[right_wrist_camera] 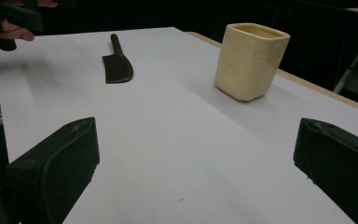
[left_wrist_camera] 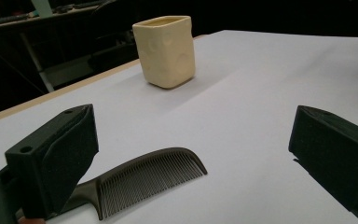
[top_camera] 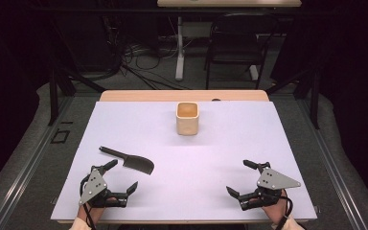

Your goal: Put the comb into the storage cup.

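Left gripper (top_camera: 123,177) sits lower left of the high view, jaws spread wide, nothing between them. The black comb (top_camera: 129,160) lies flat on the white table (top_camera: 220,143) just above and right of it, handle pointing toward the upper left of the frame, teeth end toward the centre. In the left gripper view the comb (left_wrist_camera: 144,179) is at lower centre, between the two jaws but closer to the left one, its handle passing behind that jaw; whether they touch I can't tell.

Right gripper (top_camera: 242,177) is lower right of the high view, jaws also wide apart and empty, well apart from the comb. In the right gripper view the comb (right_wrist_camera: 116,63) is upper left.

Cream square cup (top_camera: 187,118) stands upright at upper centre of the table, well apart from both grippers.
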### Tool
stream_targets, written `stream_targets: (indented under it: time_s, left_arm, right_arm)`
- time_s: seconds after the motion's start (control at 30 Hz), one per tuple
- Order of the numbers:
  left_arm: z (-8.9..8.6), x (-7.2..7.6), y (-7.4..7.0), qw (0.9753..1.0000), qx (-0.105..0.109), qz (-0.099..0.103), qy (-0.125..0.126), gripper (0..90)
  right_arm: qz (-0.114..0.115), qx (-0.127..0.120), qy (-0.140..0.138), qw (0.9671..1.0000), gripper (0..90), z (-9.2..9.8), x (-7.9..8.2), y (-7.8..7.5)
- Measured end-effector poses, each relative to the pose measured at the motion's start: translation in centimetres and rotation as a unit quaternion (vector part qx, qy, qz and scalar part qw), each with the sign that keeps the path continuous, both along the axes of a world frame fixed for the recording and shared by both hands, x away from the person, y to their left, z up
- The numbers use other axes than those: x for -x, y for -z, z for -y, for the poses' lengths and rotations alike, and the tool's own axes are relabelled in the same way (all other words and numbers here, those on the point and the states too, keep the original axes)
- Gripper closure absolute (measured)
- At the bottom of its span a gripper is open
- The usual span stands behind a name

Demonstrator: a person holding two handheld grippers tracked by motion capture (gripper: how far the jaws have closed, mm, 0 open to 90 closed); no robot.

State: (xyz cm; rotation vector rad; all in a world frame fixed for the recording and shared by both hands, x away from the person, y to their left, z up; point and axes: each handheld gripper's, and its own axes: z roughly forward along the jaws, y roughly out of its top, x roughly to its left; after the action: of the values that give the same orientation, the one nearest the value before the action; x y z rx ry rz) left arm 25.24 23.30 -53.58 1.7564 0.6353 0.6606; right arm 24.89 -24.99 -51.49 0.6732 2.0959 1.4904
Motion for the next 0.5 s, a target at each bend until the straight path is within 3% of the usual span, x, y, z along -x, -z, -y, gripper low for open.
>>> stream_targets:
  time_s: [0.5]
  left_arm:
    - [-0.08, -0.42, -0.05, 0.9999, -0.006, 0.005, -0.011, 1.3]
  right_arm:
    - [-0.004, 0.004, -0.001, 1.0000, 0.0, -0.13, -0.11, 0.10]
